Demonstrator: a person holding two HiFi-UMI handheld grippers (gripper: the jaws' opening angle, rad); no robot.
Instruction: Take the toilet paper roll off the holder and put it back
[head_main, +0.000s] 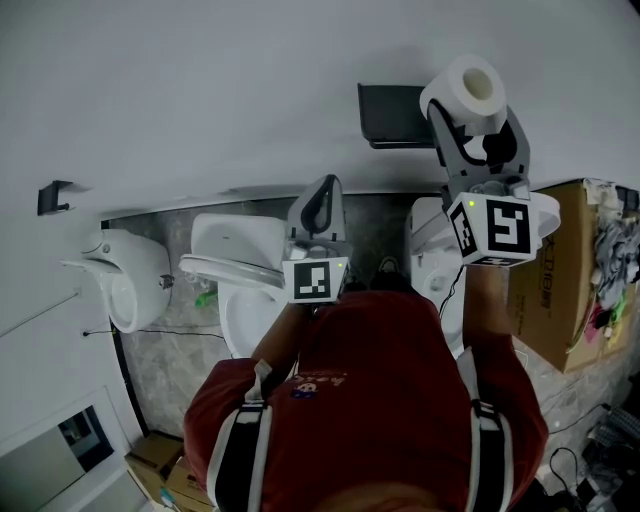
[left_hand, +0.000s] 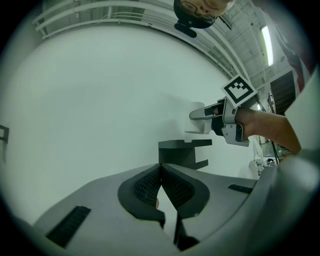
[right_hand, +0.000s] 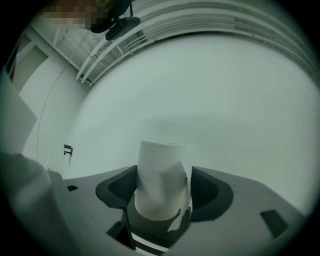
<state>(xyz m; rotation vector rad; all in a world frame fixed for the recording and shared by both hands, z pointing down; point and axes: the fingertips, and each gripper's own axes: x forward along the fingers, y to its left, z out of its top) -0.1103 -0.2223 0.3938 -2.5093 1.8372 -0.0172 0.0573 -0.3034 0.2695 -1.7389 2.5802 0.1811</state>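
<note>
The white toilet paper roll (head_main: 470, 92) is off the holder and sits between the jaws of my right gripper (head_main: 478, 120), which is shut on it. In the right gripper view the roll (right_hand: 161, 175) is squeezed in at its middle and points at the bare white wall. The black holder (head_main: 392, 115) is fixed to the wall just left of the roll, with nothing on it. My left gripper (head_main: 322, 190) hangs lower and to the left, jaws shut and holding nothing. In its own view the left gripper (left_hand: 161, 169) faces the holder (left_hand: 181, 152), with the roll (left_hand: 201, 116) to the right.
Below the wall stand a white toilet (head_main: 235, 265) at the middle, another (head_main: 430, 255) under the right arm, and a urinal (head_main: 125, 275) at the left. A cardboard box (head_main: 570, 270) stands at the right. A small black bracket (head_main: 55, 195) is on the wall at far left.
</note>
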